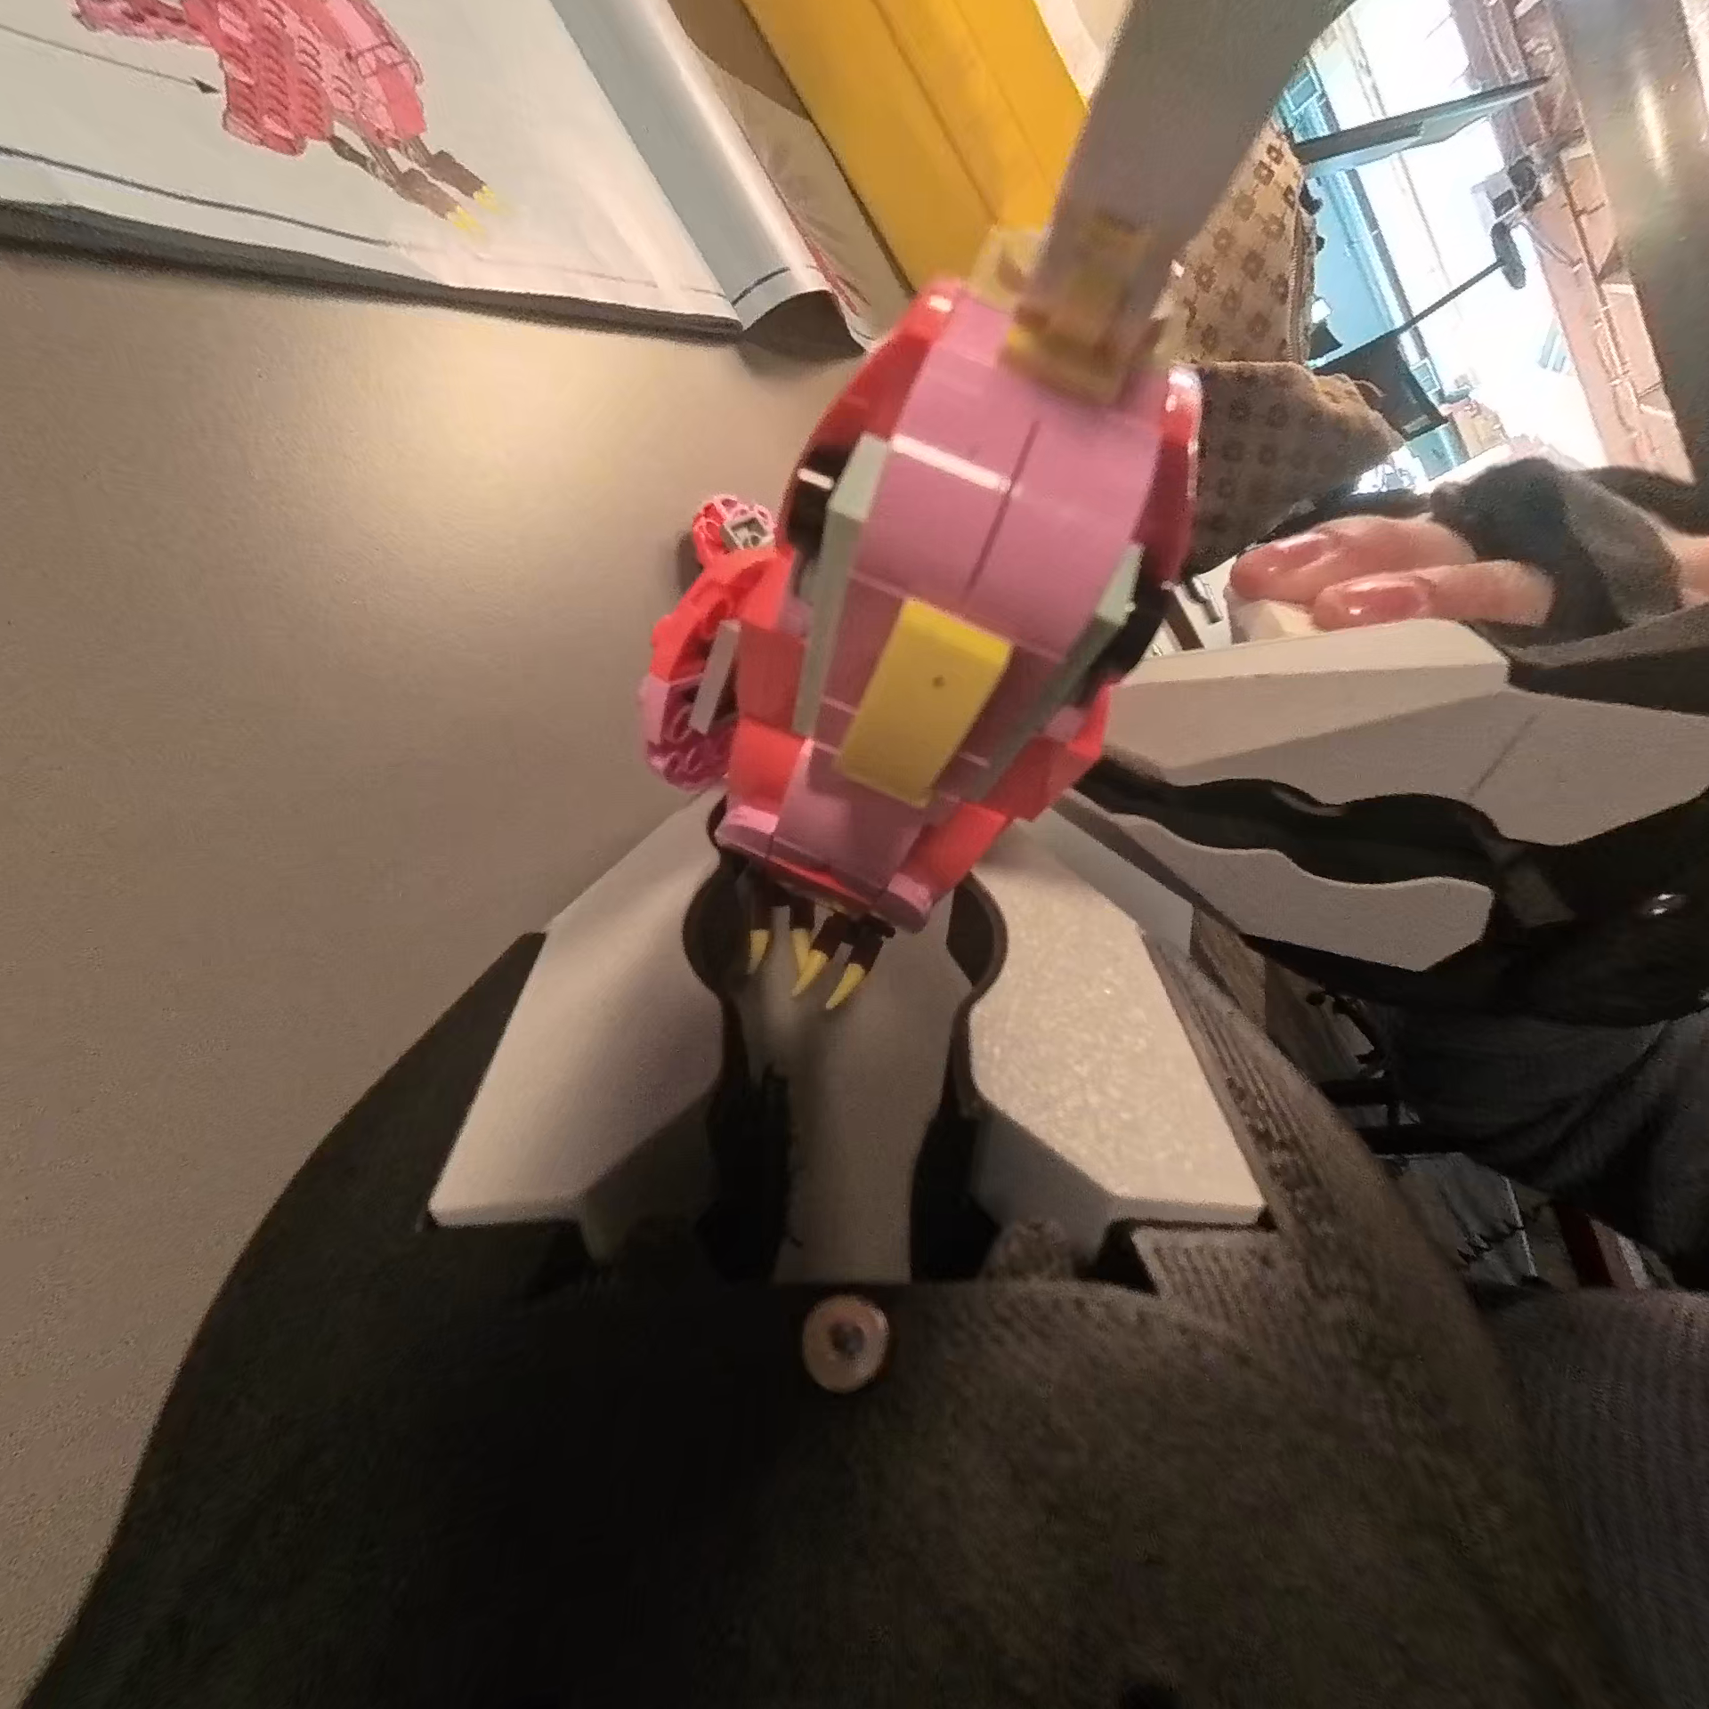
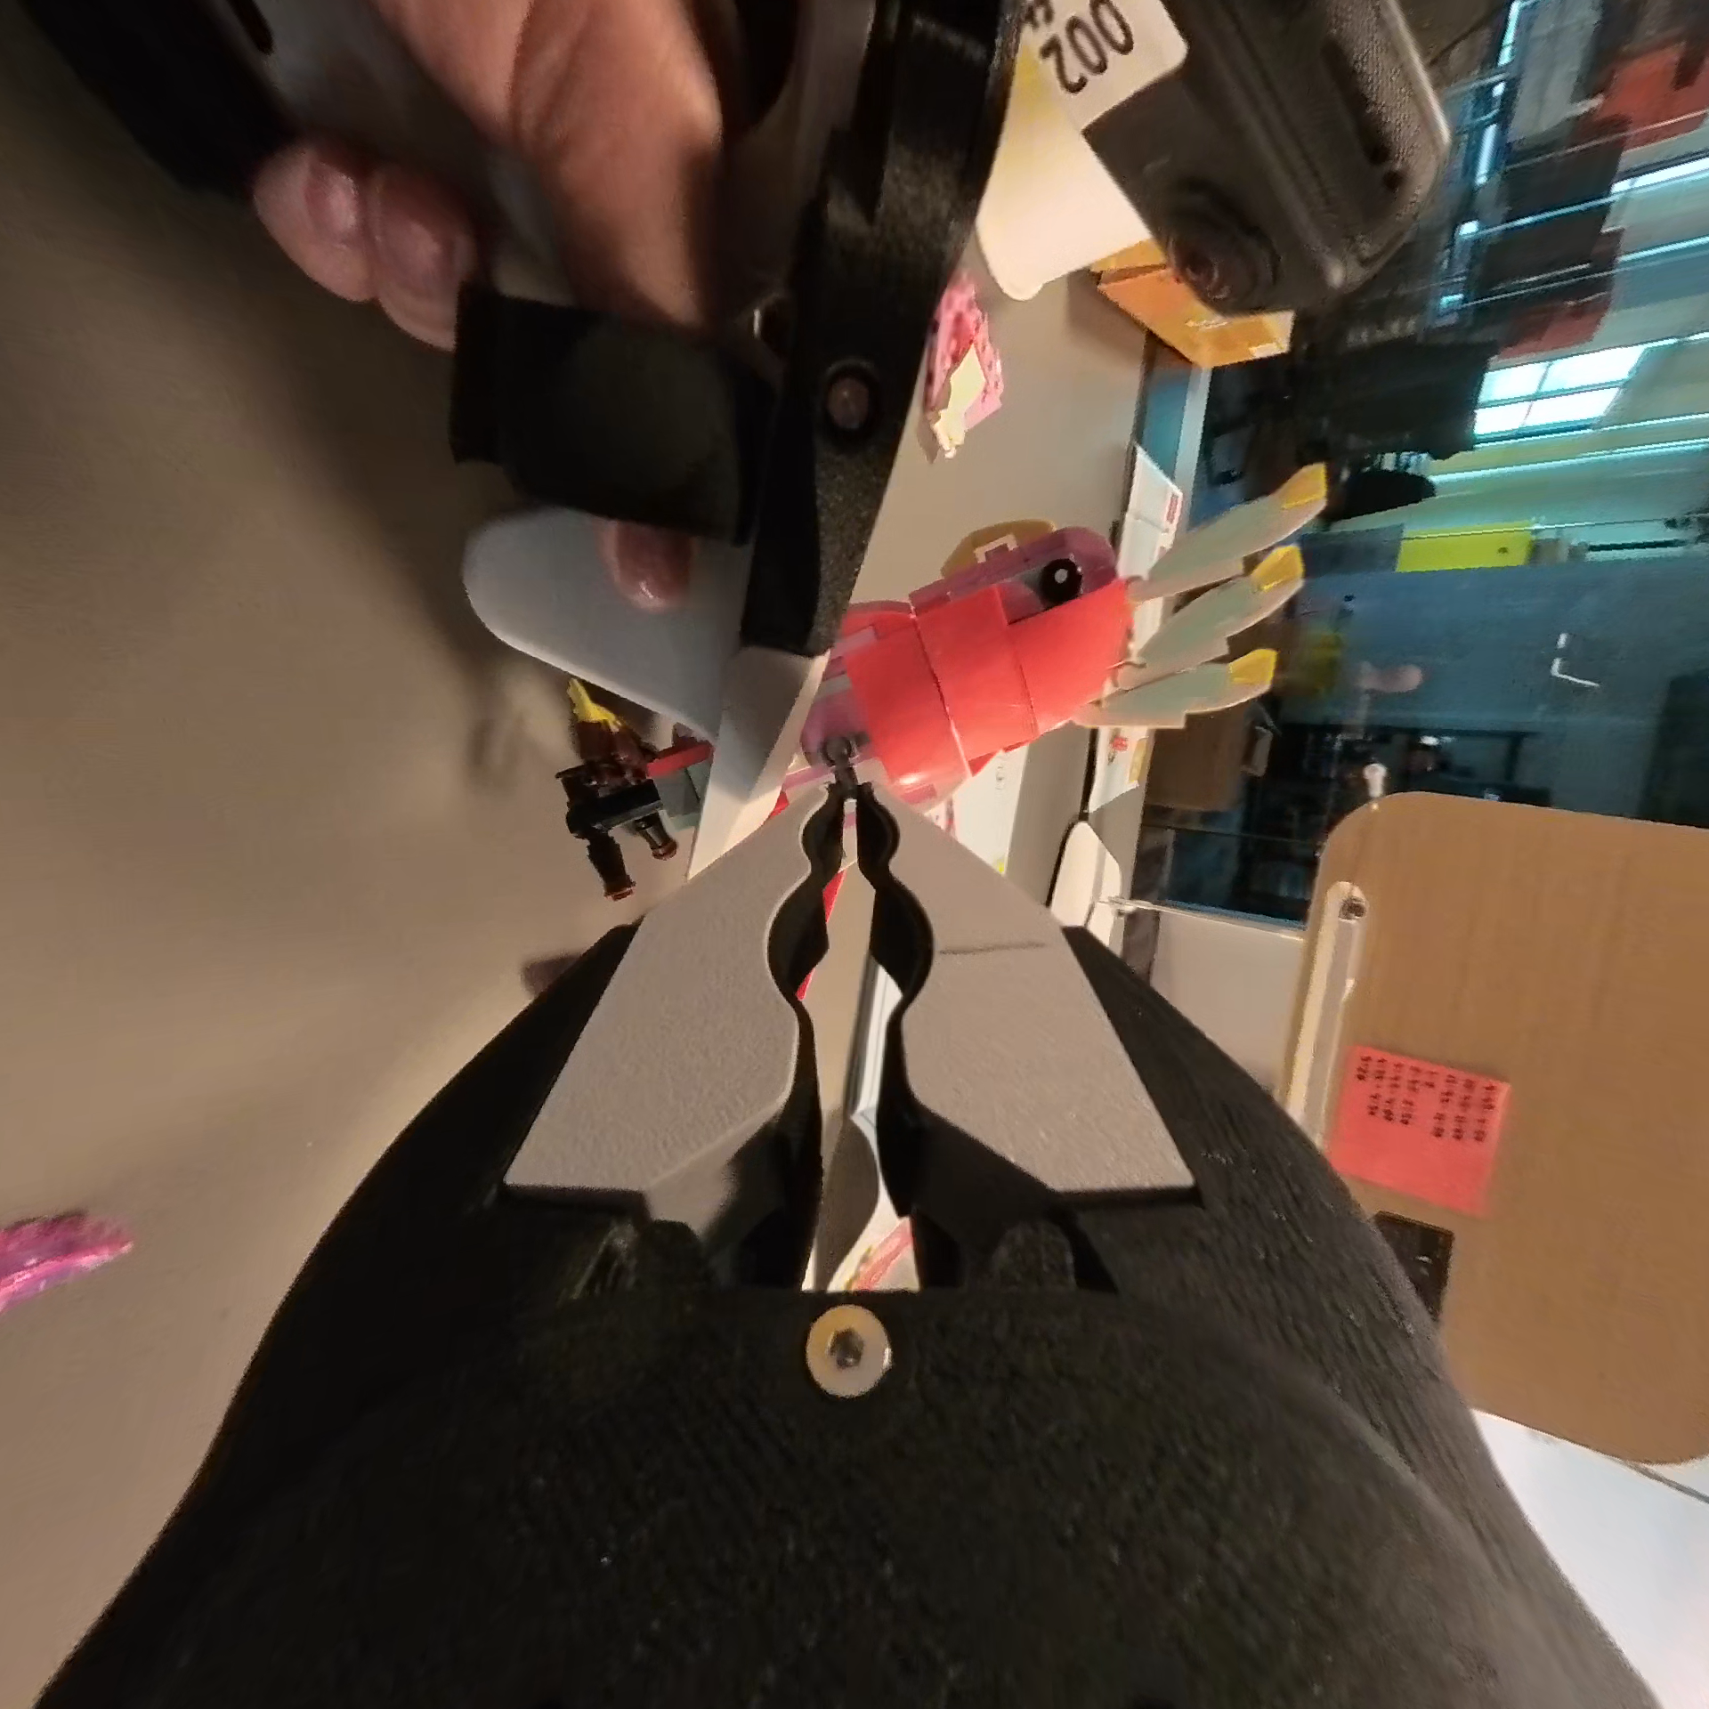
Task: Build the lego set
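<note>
Toy: a pink and red brick bird (image 1: 934, 592) with a yellow patch, pale green feathers and yellow claws.
Where: up off the table (image 1: 277, 647).
Left tongs (image 1: 832, 888): clamped round the bird's lower end.
Right tongs (image 2: 843, 795): pinched shut on a small black peg (image 2: 840, 754) on the bird's side.

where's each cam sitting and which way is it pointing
Left wrist view: on the left gripper, looking along its fingers at the pink and red brick bird they clamp; a hand shows.
Right wrist view: on the right gripper, fingertips shut on a small black pin at the bird.
Shared: the bird, the beige table.
</note>
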The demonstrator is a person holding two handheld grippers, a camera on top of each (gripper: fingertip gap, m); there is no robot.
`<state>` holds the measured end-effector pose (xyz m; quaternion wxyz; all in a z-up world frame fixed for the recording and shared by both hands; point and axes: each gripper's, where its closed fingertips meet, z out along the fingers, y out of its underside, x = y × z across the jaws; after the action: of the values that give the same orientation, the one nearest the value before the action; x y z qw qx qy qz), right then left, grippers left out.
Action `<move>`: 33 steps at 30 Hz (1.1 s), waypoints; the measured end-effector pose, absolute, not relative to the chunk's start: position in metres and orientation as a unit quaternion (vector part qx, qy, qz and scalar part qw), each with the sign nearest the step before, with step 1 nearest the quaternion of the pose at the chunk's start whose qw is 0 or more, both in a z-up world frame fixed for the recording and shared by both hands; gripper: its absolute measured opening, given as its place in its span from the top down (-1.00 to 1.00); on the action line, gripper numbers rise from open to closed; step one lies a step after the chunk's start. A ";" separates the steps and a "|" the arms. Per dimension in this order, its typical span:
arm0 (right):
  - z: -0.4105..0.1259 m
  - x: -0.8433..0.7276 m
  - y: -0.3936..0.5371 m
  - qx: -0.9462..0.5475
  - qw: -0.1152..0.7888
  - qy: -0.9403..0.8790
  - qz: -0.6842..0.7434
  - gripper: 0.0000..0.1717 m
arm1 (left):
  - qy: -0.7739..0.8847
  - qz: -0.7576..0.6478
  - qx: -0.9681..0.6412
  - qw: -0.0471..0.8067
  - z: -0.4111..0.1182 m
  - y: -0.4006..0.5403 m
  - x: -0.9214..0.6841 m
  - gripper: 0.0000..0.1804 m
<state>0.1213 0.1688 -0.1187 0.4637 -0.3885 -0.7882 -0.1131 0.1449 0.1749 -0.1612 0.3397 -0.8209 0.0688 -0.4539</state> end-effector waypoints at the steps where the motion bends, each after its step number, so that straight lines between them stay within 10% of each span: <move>1: -0.119 0.121 0.169 -0.383 0.469 -0.787 -0.119 1.00 | 0.068 -0.453 -0.821 0.340 -0.161 0.175 0.145 0.56; 11: -0.118 0.123 0.165 -0.326 0.498 -0.783 -0.178 1.00 | 0.066 -0.456 -0.821 0.338 -0.162 0.175 0.146 0.55; 20: -0.109 0.128 0.164 -0.651 0.407 -0.591 0.247 0.87 | 0.077 -0.453 -0.821 0.339 -0.162 0.174 0.149 0.55; 33: -0.120 0.123 0.167 -0.708 0.365 -0.509 0.325 0.97 | 0.085 -0.443 -0.822 0.348 -0.162 0.173 0.149 0.56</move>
<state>0.1235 0.1673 -0.1198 0.3647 -0.7084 -0.5092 0.3254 0.1492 0.1731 -0.1620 0.3476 -0.8221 0.0854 -0.4427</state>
